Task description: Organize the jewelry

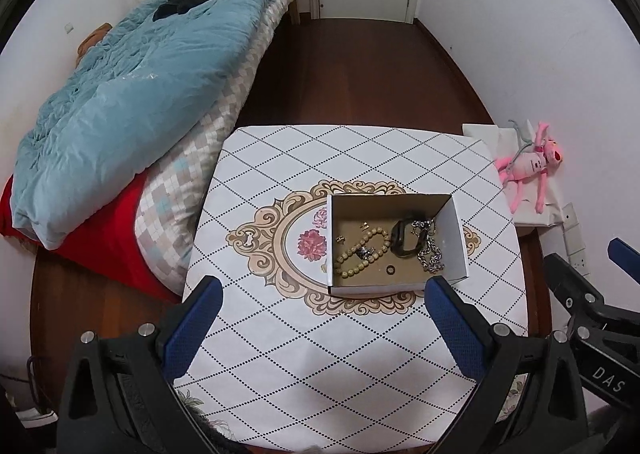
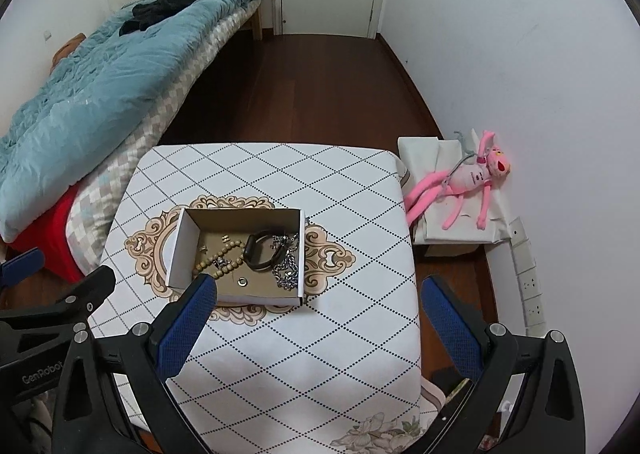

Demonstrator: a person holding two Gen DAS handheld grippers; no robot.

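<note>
- The left gripper (image 1: 322, 308) hangs above the near part of the table (image 1: 280, 334), its blue fingers (image 1: 196, 318) spread wide with nothing between them.
- The right gripper (image 2: 316, 312) is equally wide open and empty, and sits near the front edge of the box (image 2: 182, 250).
- The jewelry lies inside the open cardboard box in the middle of the table: a bead bracelet (image 2: 222, 260), a black band (image 2: 260, 250), a silver chain (image 2: 286, 274), a small ring (image 2: 242, 282) and some tiny pieces too small to identify.
- Everything appears to be in the box already, so the work is probably at its start or its finish; the views do not settle which.
- If a piece is to be lifted out, the black band looks the easiest, being stiff and raised.
- The chain touches the band, so a grip should close on the band's far side to avoid dragging links.
- Coming straight down keeps the fingers off the box walls; the other gripper could steady the light box.
</note>
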